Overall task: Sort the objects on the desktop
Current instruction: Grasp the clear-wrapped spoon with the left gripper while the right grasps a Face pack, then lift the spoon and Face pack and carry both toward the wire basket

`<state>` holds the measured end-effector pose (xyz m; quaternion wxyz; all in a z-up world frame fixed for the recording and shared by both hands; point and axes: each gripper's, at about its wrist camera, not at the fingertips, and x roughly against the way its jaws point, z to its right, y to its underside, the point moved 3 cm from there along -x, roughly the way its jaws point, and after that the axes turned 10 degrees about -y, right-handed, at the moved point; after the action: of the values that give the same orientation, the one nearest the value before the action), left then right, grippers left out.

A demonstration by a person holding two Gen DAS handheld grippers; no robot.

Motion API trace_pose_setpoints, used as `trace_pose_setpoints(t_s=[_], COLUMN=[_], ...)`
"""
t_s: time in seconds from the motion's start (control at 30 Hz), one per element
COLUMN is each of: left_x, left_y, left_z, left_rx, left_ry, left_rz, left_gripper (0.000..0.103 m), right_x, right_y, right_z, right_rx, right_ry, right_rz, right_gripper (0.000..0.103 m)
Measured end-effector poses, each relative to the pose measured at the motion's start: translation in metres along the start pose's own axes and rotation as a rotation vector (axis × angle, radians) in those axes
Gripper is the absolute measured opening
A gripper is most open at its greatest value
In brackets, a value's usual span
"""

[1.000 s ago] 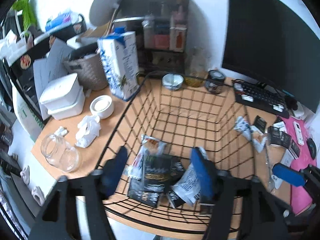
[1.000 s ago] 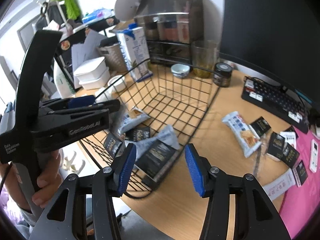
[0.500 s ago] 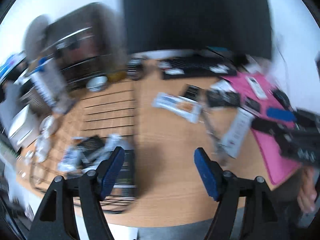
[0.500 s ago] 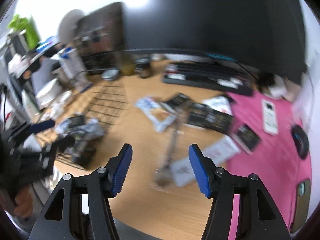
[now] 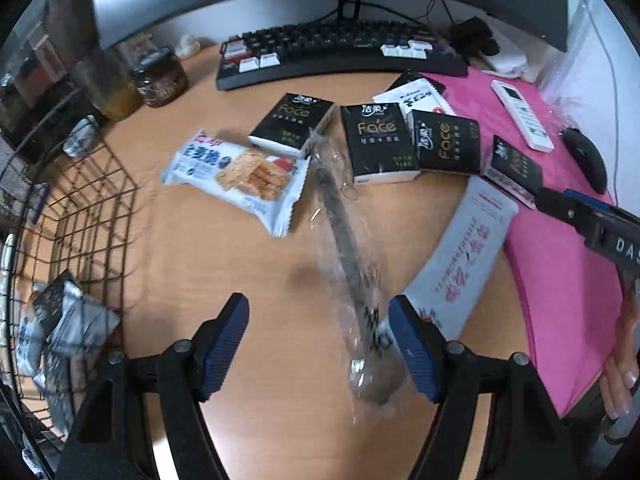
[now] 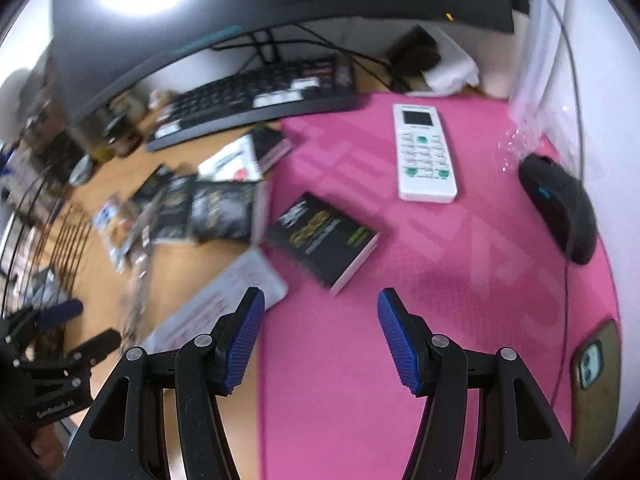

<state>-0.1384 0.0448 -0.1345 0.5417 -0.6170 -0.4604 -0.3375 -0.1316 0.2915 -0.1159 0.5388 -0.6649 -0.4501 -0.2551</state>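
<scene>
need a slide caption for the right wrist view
Open right gripper hovers over the pink mat, facing a black tissue pack and white remote.

- The left gripper [image 5: 319, 338] is wide open, with nothing between its blue pads [image 5: 224, 340].
- The right gripper [image 6: 321, 340] is wide open too, and nothing sits between its blue pads [image 6: 400, 344].
- A bare hand [image 5: 620, 364] holds the right gripper at the far right edge.
- The picture is blurry, but the left gripper seems to point down and forward.
</scene>
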Motion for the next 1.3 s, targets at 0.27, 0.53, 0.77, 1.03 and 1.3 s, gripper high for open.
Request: trace_pose_setpoints(t_s=[0.27, 0.53, 0.77, 1.03, 1.3], left_x=[-0.024, -0.032, -0.021, -0.006, -0.002], left_y=[-0.018, -0.019, -0.005, 0.026, 0.048], left_z=[0.008, 0.012, 0.011, 0.002, -0.011], left_rx=[-0.001, -0.007, -0.042, -0.083, -0.070], left_ry=[0.000, 0.027, 0.051, 0.057, 0.026], left_rz=[-0.031, -0.036, -0.019, -0.037, -0.034], left_gripper=[0.076, 0.076, 0.037, 0.023, 0.045], right_x=[-0.035, -0.052, -0.035, -0.007, 0.021], right_y=[-0.032, -0.025, -0.010, 0.032, 0.052], right_z=[-0.003, -0.020, -0.017, -0.024, -0.041], right_rx=[0.150, 0.237, 0.151, 0.106, 0.115], right_ry=[0.031, 0.020, -0.012, -0.048, -0.053], right_rz=[-0.036, -0.088, -0.080, -0.075, -0.040], right_gripper=[0.072, 0.073, 0.048, 0.047, 0.048])
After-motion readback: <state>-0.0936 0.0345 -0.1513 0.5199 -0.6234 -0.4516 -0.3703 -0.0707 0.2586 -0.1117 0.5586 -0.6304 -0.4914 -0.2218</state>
